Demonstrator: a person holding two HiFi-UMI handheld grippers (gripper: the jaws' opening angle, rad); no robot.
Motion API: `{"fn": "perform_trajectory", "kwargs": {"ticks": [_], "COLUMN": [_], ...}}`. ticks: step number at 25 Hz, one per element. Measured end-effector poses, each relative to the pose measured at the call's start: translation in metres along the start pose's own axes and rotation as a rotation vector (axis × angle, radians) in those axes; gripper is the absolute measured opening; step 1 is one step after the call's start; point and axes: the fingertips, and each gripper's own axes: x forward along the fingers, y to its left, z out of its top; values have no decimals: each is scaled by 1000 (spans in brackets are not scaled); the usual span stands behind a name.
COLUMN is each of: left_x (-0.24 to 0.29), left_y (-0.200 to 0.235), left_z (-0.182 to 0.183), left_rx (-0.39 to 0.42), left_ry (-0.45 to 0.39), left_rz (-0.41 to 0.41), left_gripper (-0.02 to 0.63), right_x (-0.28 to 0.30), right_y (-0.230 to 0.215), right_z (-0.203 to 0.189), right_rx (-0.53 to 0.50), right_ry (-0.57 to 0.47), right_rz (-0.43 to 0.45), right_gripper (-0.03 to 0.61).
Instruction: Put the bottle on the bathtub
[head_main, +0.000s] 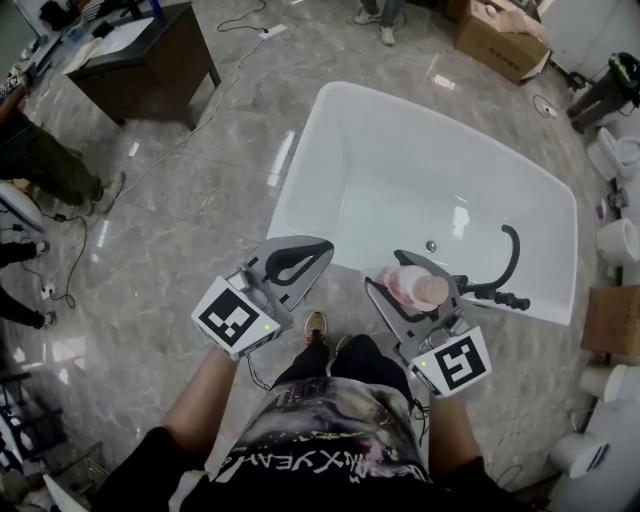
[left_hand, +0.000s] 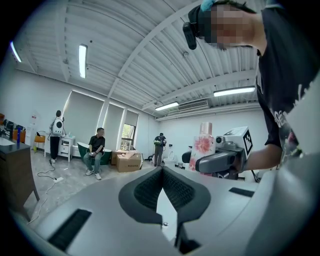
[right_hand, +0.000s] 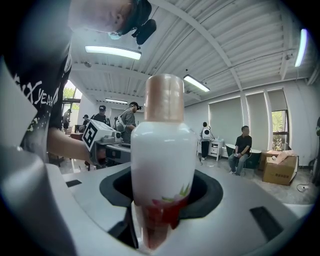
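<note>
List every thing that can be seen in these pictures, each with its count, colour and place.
bathtub: one, white, on the grey marble floor ahead of the person
tap: one, black, at the bathtub's near right rim
bottle: one, white with pink flowers and a pinkish cap, between the right gripper's fingers
desk: one, dark brown, upper left
cardboard box: one, brown, open, beyond the bathtub
ceramic fixtures: several, white, along the right edge
bystanders: several, dark clothes, at the room's edges
left gripper: one, grey, fingers shut, empty
right gripper: one, grey, shut on the bottle
</note>
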Motion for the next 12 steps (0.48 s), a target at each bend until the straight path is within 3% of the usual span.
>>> {"fn": "perform_trajectory", "kwargs": {"ticks": [12], "left_x": [31], "left_y": [16], "left_z": [7], "left_rx": [2], "left_ry": [5], "left_rz": [40], "left_gripper": [11], "right_x": [10], "right_y": [-38], "right_z": [12], "right_rx": [9], "right_ry": [-44], "right_rz": [13], "right_gripper": [216]}}
